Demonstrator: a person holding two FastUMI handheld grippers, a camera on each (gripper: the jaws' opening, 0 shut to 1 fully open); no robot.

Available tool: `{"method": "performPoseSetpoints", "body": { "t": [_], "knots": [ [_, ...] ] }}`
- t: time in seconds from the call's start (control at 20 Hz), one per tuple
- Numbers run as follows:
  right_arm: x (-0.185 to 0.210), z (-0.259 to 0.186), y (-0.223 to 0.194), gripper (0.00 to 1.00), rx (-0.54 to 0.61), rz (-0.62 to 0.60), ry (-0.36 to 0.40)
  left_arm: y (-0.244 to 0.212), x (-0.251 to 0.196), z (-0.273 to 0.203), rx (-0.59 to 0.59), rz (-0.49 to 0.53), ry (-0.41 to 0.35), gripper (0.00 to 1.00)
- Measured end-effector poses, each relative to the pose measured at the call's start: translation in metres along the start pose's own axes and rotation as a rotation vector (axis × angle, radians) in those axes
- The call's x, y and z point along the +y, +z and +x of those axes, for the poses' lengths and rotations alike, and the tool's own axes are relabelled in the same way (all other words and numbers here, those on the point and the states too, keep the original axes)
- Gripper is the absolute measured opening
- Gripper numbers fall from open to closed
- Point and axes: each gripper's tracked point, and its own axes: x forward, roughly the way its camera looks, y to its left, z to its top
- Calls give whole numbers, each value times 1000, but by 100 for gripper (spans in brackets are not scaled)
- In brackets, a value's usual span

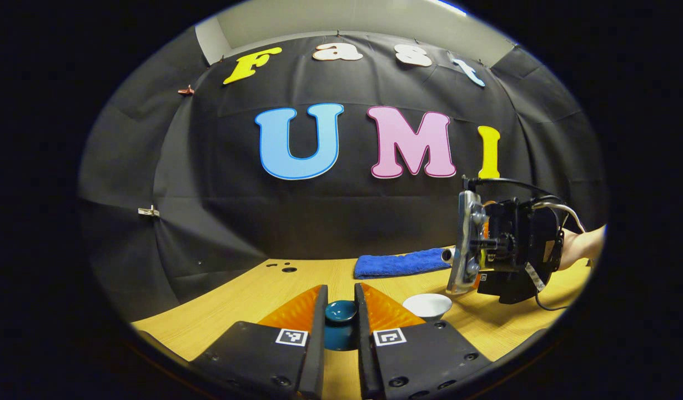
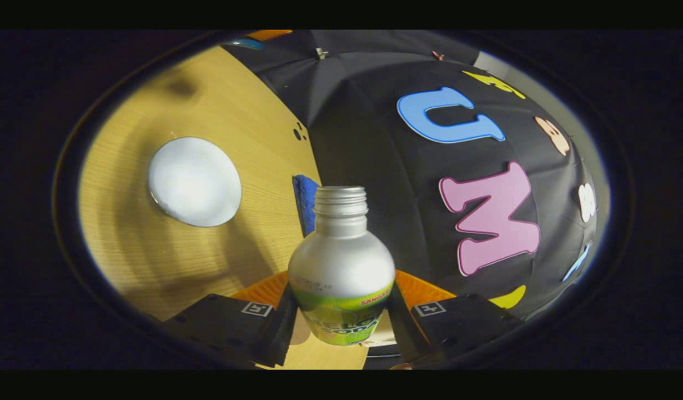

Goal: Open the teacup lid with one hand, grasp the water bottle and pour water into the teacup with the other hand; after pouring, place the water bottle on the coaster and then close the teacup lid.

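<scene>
Teal glazed lid [image 1: 341, 310] sits pinched between the fingers of the left gripper [image 1: 341, 314], jaws narrow on its knob; a darker teal mass just below it may be the lid's skirt or something under it, cannot tell. Judged: lid is already off the cup and held aside, low over the wooden table [image 1: 219, 311].

Moving right in the left gripper view: white teacup [image 1: 427, 305] stands open on the table, just right of the left gripper's fingers. Behind it a folded blue cloth [image 1: 401, 263] lies near the booth wall. Further right the right gripper [image 1: 468, 250] hangs above the cup, held by a person's hand [image 1: 583, 247].

Right gripper view: teacup [image 2: 195, 181] seen from above, off to the left; inside looks plain white, water level cannot be told. Right gripper [image 2: 341, 319] is clamped on the water bottle [image 2: 341, 266], uncapped, rolled well over so its mouth leans toward the cup.

Status, judged: lid off, bottle grasped, pour in hand or about to begin. Left: coaster placement, lid back on. Coaster not located.

Bottle band is green-yellow; print too cropped to read reliably.
</scene>
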Motion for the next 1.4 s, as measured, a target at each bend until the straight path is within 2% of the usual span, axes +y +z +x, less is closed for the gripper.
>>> {"method": "performPoseSetpoints", "body": {
  "t": [0.55, 0.75, 0.85, 1.0, 1.35, 1.4],
  "knots": [
    [9, 4, 5, 76, -26, -250, -38, -11, 11, -2, 11, -30, 20, 29],
    [20, 5, 1, 76, -19, -282, -14, -14, 12, -2, 21, -28, 19, 29],
    [19, 3, 5, 79, -26, -320, -28, -14, 15, -1, 19, -23, 25, 29],
    [18, 3, 6, 74, -37, -352, -40, -13, 16, -2, 20, -23, 26, 29],
    [13, 2, 17, 79, -81, -485, -81, -13, 22, -5, 16, -14, 41, 29],
    [13, 2, 20, 76, -86, -490, -82, -11, 21, -6, 14, -12, 42, 29]
  ]
}}
